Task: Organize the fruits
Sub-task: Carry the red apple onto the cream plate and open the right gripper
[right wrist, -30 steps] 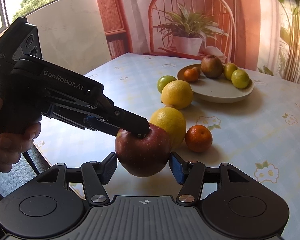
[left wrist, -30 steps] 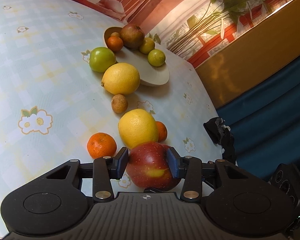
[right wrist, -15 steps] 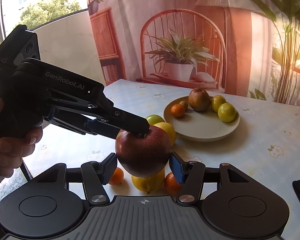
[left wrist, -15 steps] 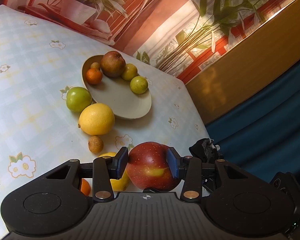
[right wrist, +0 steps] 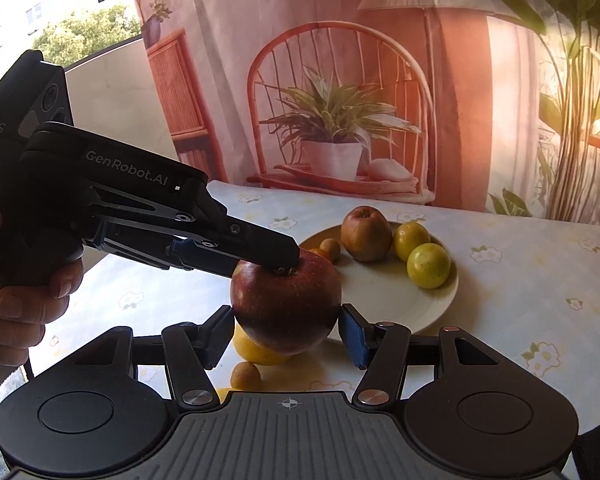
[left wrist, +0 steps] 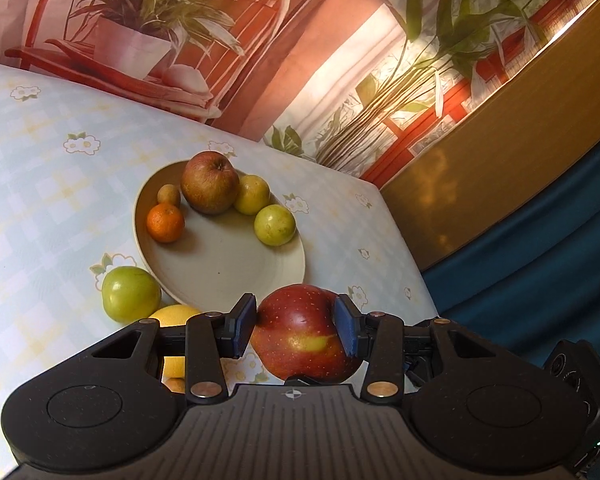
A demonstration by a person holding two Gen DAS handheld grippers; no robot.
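Observation:
My left gripper [left wrist: 295, 330] is shut on a red apple [left wrist: 302, 338] and holds it in the air just before the near rim of the beige plate [left wrist: 228, 264]. The plate holds a brown apple [left wrist: 209, 188], a small orange [left wrist: 165, 223], a small brown fruit [left wrist: 169, 195] and two yellow-green fruits [left wrist: 275, 225]. In the right wrist view the left gripper's body [right wrist: 148, 216] reaches in from the left with the red apple [right wrist: 286, 300]. My right gripper [right wrist: 286, 334] is open, its pads either side of the apple, slightly apart from it.
A green apple [left wrist: 131, 293] and a lemon [left wrist: 176, 318] lie on the flowered tablecloth left of the plate. A lemon [right wrist: 256, 348] and a small brown fruit [right wrist: 245, 376] lie under the apple. The table's right edge [left wrist: 404, 248] is close. A printed backdrop stands behind.
Both grippers have risen and moved forward toward the plate, the red apple carried in the left one. The loose fruits on the cloth have dropped below and behind the grippers.

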